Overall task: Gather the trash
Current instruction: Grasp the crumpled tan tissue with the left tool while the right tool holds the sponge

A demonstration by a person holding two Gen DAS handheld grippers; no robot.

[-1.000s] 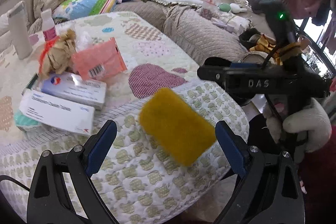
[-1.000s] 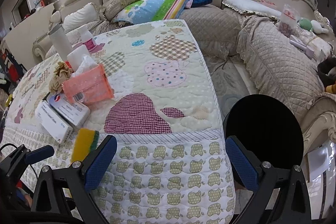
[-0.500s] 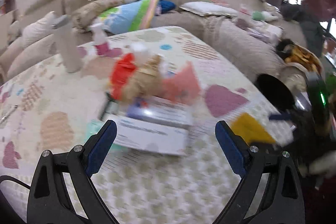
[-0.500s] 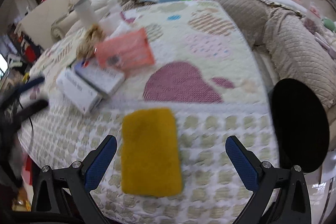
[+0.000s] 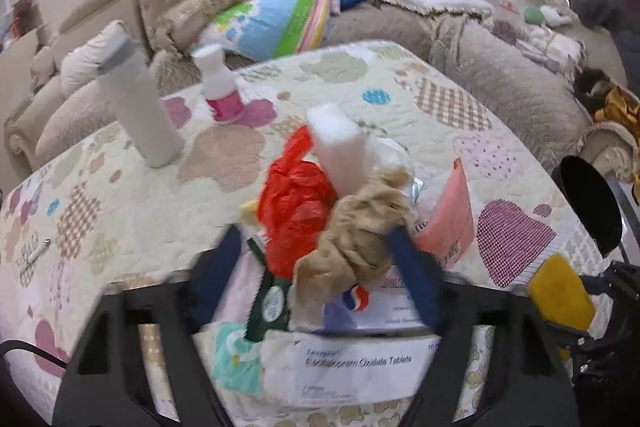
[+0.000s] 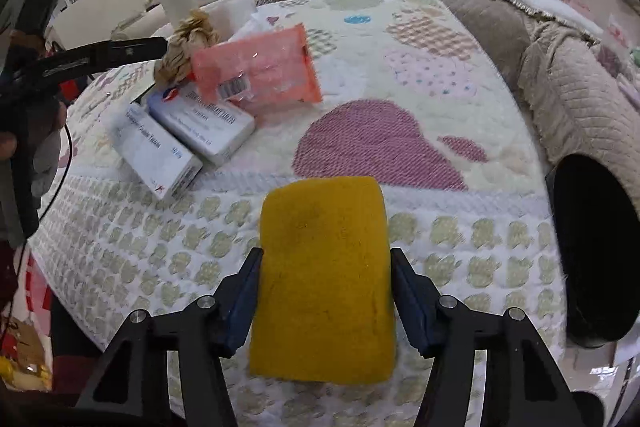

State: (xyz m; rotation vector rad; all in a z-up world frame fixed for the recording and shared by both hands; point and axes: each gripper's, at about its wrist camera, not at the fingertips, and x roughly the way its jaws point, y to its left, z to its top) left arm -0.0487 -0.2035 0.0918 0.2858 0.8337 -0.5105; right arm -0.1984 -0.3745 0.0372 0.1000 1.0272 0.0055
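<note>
The yellow sponge [image 6: 324, 275] is clamped between the blue pads of the right gripper [image 6: 325, 293], whose jaws have just been closing, and is held over the quilted cover [image 6: 400, 75] at its near edge, beside the black bin [image 6: 596, 259]. The jaws of the left gripper [image 5: 320, 267] have likewise just been closing around the crumpled tan paper [image 5: 360, 235] and red plastic bag [image 5: 296, 207]; whether the pads press on them cannot be told. Two white tablet boxes [image 6: 180, 135] and a pink packet [image 6: 260, 71] are seen lying next to that heap.
</note>
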